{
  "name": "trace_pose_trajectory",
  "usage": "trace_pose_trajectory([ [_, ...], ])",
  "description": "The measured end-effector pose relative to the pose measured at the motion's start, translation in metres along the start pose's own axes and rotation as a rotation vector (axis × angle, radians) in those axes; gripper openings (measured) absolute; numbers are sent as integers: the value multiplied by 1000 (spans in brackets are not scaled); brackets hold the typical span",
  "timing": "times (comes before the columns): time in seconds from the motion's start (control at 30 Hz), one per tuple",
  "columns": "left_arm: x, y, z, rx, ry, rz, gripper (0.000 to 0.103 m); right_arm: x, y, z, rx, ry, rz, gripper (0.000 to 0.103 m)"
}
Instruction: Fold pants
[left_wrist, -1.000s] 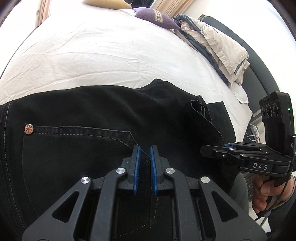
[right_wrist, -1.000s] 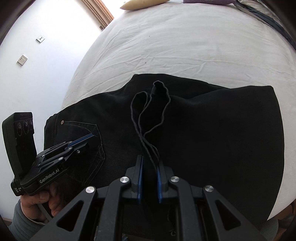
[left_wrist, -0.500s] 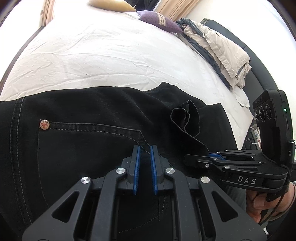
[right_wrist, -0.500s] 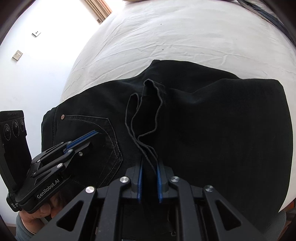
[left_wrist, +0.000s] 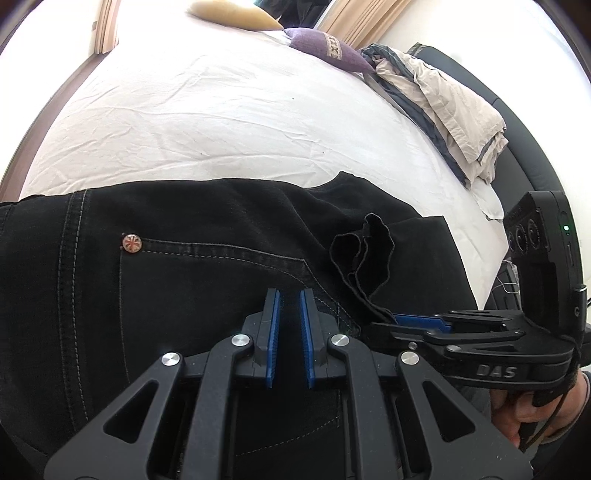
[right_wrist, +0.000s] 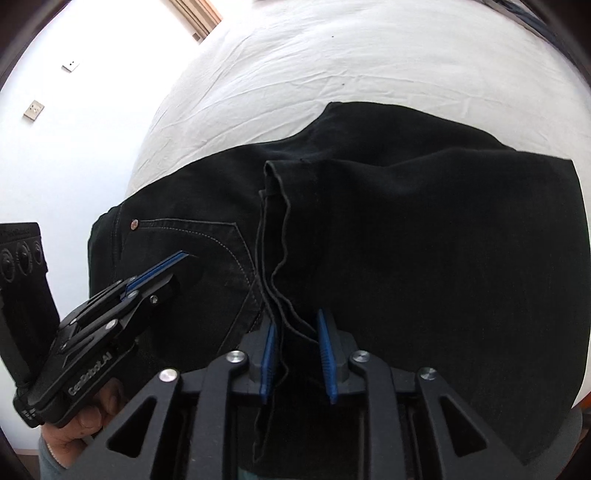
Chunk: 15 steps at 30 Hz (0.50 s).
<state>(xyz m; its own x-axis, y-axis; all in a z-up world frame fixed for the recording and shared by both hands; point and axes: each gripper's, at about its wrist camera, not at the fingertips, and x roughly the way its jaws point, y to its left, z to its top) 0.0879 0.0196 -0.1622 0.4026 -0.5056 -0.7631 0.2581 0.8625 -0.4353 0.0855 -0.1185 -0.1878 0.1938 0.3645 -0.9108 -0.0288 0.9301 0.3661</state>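
Note:
Black jeans (left_wrist: 184, 288) lie folded across the white bed, back pocket and metal rivet (left_wrist: 132, 243) facing up. The leg hems (right_wrist: 275, 236) are laid over the seat beside the pocket. My right gripper (right_wrist: 297, 317) stands over the near end of those hems. Its jaws are opening, and the hem edge runs loose between the blue pads without being pressed. In the left wrist view the right gripper (left_wrist: 391, 319) comes in from the right. My left gripper (left_wrist: 289, 295) hovers shut over the pocket with no cloth visibly pinched, and also shows as the left gripper (right_wrist: 184, 255).
The white sheet (left_wrist: 240, 110) stretches beyond the jeans. A purple pillow (left_wrist: 325, 48), a yellow pillow (left_wrist: 229, 13) and a heap of beige and grey clothes (left_wrist: 443, 96) lie at the far right edge by a dark headboard (left_wrist: 524, 147). A white wall with sockets (right_wrist: 33, 110) is left.
The right jaws have opened off the leg hems, which were pinched before and now lie flatter on the jeans. Both grippers shifted slightly across the jeans. The left gripper stayed shut.

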Motion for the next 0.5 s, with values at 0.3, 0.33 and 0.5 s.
trace_pose_trajectory([
  [0.3, -13, -44, 14, 90, -16, -52, 11, -100, -98, -17, 125, -220, 268, 57],
  [0.33, -11, -57, 15, 118, -12, -78, 11, -105, -116, -16, 148, -228, 288, 57],
  [0.5, 21, -112, 8, 243, 64, -122, 11, -110, -186, 0, 185, -226, 480, 57],
])
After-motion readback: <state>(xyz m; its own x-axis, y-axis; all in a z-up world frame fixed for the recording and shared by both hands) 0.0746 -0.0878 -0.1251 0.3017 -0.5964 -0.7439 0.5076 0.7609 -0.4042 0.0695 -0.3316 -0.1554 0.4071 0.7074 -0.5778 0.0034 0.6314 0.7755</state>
